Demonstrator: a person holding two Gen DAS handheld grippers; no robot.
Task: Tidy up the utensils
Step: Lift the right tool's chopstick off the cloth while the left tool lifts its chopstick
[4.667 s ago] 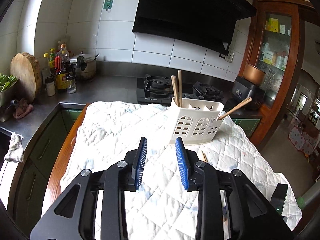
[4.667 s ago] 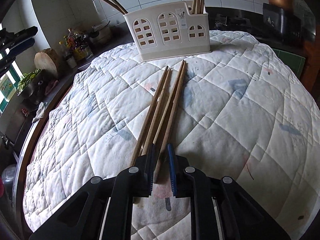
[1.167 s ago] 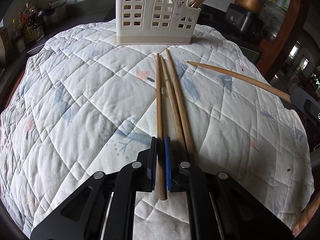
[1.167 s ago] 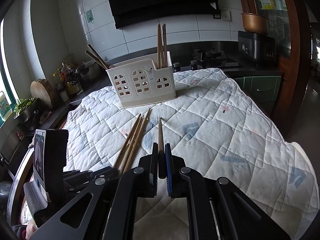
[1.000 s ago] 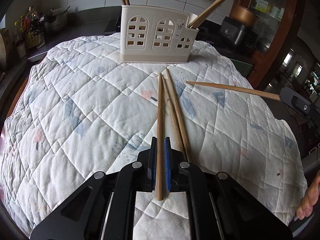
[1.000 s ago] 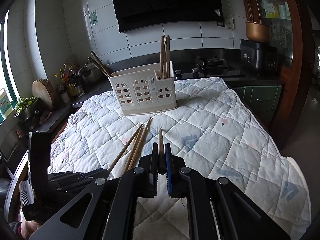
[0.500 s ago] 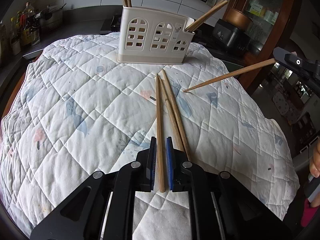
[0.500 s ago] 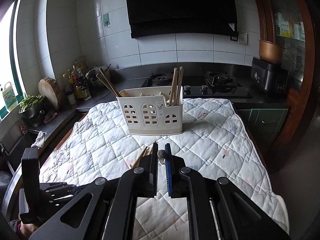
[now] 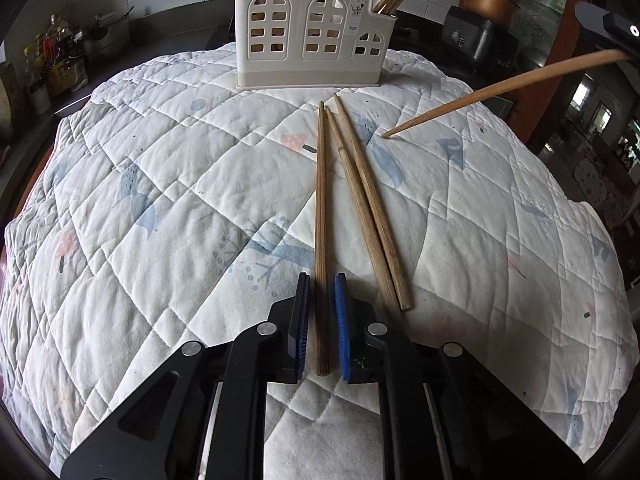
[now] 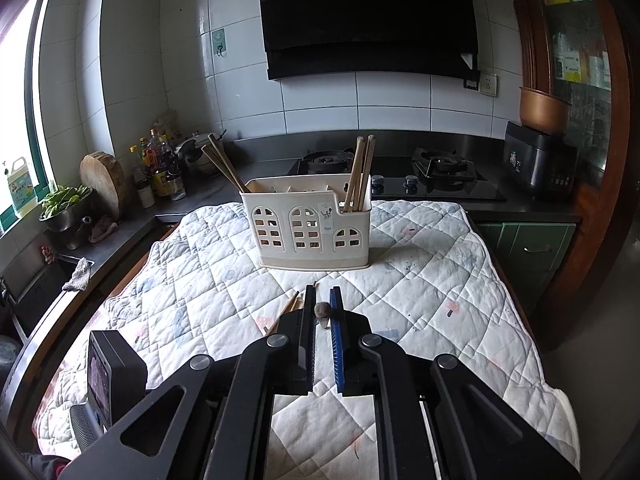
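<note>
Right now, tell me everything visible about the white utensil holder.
The white utensil holder is a cream plastic caddy with arched, window-like cutouts and a small label on its front. It stands upright on the quilted cloth, its right end stepped lower. Dividers split it into compartments. Wooden chopsticks lean out at its left end, and more stand in the right-hand compartment. No claw touches it.

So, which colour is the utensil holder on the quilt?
Cream-white holder, with arched window cut-outs; clearest in the right wrist view.

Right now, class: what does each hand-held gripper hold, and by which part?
Each holds one chopstick near its thick end. The right hand-held gripper lifts its chopstick above the quilt; the left hand-held gripper's jaws are closing on a chopstick lying flat.
</note>
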